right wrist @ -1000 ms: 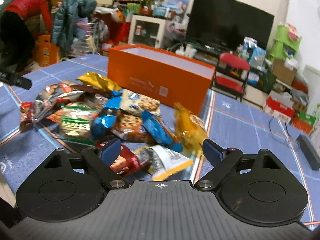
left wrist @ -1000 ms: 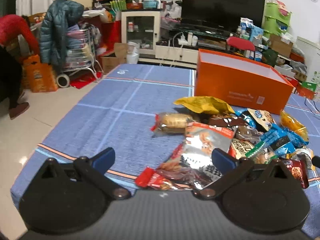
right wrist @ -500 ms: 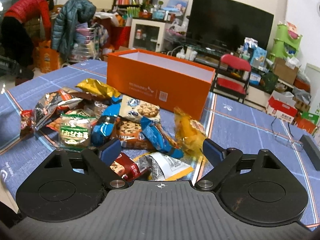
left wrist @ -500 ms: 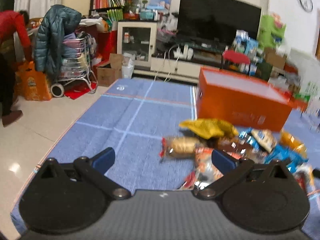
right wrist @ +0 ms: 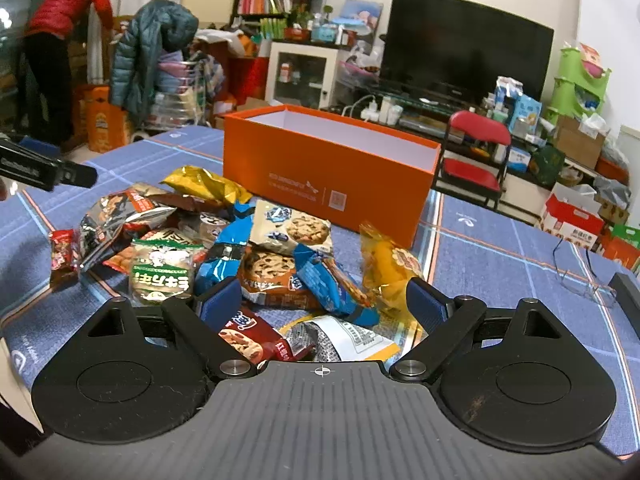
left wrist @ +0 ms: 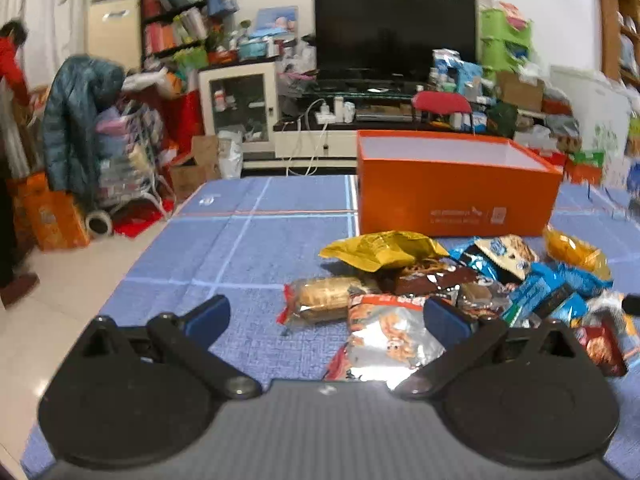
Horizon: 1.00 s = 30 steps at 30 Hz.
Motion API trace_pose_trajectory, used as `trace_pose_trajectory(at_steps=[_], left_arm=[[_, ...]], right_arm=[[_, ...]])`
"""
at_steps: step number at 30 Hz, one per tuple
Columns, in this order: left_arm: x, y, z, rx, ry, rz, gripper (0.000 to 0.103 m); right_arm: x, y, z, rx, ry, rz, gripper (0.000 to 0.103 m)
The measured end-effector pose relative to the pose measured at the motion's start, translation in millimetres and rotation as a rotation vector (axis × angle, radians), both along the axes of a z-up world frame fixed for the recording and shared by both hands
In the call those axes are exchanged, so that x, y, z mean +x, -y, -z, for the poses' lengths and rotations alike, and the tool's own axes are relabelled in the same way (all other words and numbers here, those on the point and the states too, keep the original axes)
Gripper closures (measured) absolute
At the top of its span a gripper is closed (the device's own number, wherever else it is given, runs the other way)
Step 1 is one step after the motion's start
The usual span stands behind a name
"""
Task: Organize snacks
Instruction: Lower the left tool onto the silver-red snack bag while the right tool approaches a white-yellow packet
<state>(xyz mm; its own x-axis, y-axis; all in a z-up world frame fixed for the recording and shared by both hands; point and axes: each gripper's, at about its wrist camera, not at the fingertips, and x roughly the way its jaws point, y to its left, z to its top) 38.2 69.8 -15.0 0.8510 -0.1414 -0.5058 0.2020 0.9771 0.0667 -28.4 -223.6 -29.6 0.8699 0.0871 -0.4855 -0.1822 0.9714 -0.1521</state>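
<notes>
A pile of snack packets (left wrist: 460, 280) lies on the blue tablecloth in front of an open, empty orange box (left wrist: 456, 184). The pile (right wrist: 260, 248) and the box (right wrist: 328, 172) also show in the right wrist view. My left gripper (left wrist: 326, 316) is open and empty, above the table at the pile's left side, near a silver-red bag (left wrist: 388, 336) and a clear-wrapped roll (left wrist: 324, 300). My right gripper (right wrist: 324, 300) is open and empty, over the near side of the pile, above a red cookie pack (right wrist: 248, 336) and a blue packet (right wrist: 332, 280).
The table's left edge (left wrist: 132, 272) drops to the floor. Eyeglasses (right wrist: 580, 276) and a dark object (right wrist: 628, 292) lie on the cloth at the right. The left gripper's tip (right wrist: 44, 168) shows at the far left. A red chair (right wrist: 476, 156) stands behind the table.
Both grippers have risen and pulled back a little from the pile, and the left view has swung right toward the box. Both stay open; no snack has moved.
</notes>
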Motion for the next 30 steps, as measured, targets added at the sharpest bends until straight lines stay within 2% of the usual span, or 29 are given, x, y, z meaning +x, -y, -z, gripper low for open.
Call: trace_pose_trajectory(at_steps=[3, 8, 13, 17, 22, 25, 28, 30], left_arm=[[-8, 11, 2, 0.056, 0.042, 0.088, 0.001], [-14, 23, 6, 0.052, 0.051, 0.188, 0.001], [-7, 23, 9, 0.014, 0.015, 0.162, 0.001], [8, 21, 16, -0.008, -0.054, 0.128, 0.001], [14, 17, 12, 0.007, -0.01, 0.145, 0.001], [15, 16, 14, -0.028, -0.052, 0.165, 0.001], [17, 21, 19, -0.008, -0.078, 0.177, 0.001], [16, 22, 20, -0.007, -0.088, 0.189, 0.001]], right_arm=[[-2, -1, 0, -0.01, 0.005, -0.005, 0.021], [-2, 1, -1, 0.009, 0.009, -0.005, 0.021], [-1, 0, -1, 0.002, 0.012, -0.005, 0.021], [4, 2, -1, -0.002, 0.01, -0.009, 0.021], [8, 11, -1, -0.031, 0.02, -0.039, 0.023], [13, 16, 6, -0.016, -0.03, -0.061, 0.029], [21, 13, 16, -0.029, -0.081, -0.068, 0.037], [26, 14, 20, -0.032, -0.101, -0.068, 0.037]])
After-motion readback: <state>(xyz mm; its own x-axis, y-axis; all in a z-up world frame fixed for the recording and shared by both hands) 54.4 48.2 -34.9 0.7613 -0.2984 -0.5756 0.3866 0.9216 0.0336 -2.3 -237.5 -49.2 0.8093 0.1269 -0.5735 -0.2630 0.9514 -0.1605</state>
